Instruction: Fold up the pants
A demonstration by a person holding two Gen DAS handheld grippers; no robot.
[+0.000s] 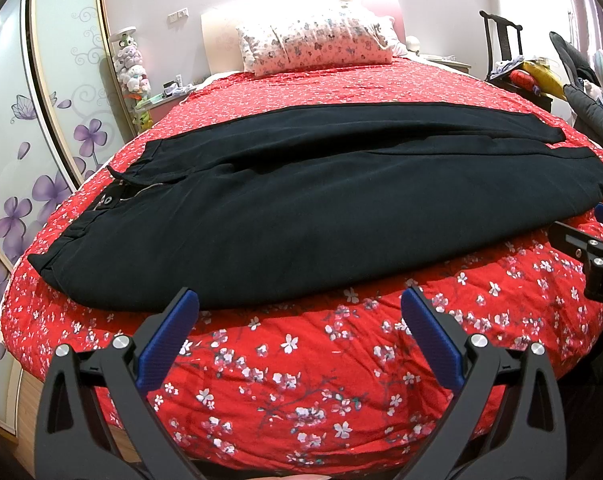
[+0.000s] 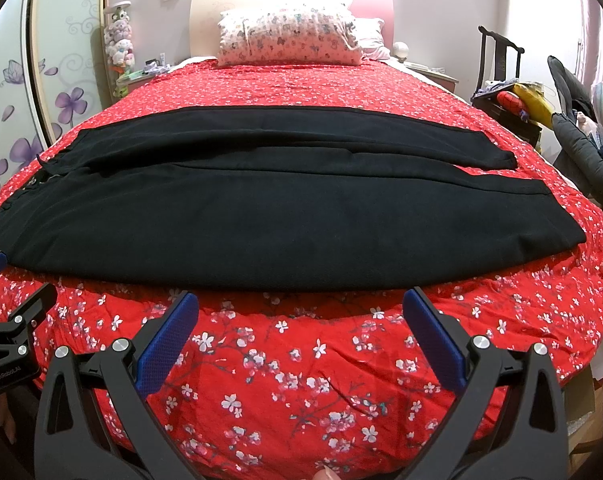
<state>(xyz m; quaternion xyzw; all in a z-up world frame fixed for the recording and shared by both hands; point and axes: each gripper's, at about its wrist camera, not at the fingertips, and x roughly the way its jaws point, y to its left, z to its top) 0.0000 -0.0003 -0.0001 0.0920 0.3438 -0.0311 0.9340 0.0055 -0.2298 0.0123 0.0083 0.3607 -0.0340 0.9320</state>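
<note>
A: What sits at the far left of the room?

B: A wardrobe [image 1: 41,128] with frosted sliding doors printed with purple flowers. Beside it, near the head of the bed, a stack of plush toys [image 1: 130,66] stands on a small shelf.

A: And the bed?

B: The bed [image 1: 301,360] fills the middle, covered by a red quilt with white blossoms. A patterned pillow [image 1: 315,38] leans against the headboard at the far end.

A: Where are the pants?

B: The pants [image 1: 301,208] are black and lie flat across the bed, crosswise. The waistband, with its open zip and snap button, is at the left; the two leg ends are at the right. The legs lie side by side, the nearer one partly overlapping the farther one. The near edge runs close to the foot of the bed.

A: What are the tools doing?

B: The left hand-held gripper [image 1: 300,304] hovers just short of the pants' near edge, towards the waist end, its blue-padded fingers spread wide and grasping nothing. The right hand-held gripper [image 2: 300,306] hovers the same way further right, towards the leg ends, also spread wide and empty.

A: And the far right?

B: A dark chair [image 2: 497,64] piled with clothes and toys stands beside the bed.
</note>
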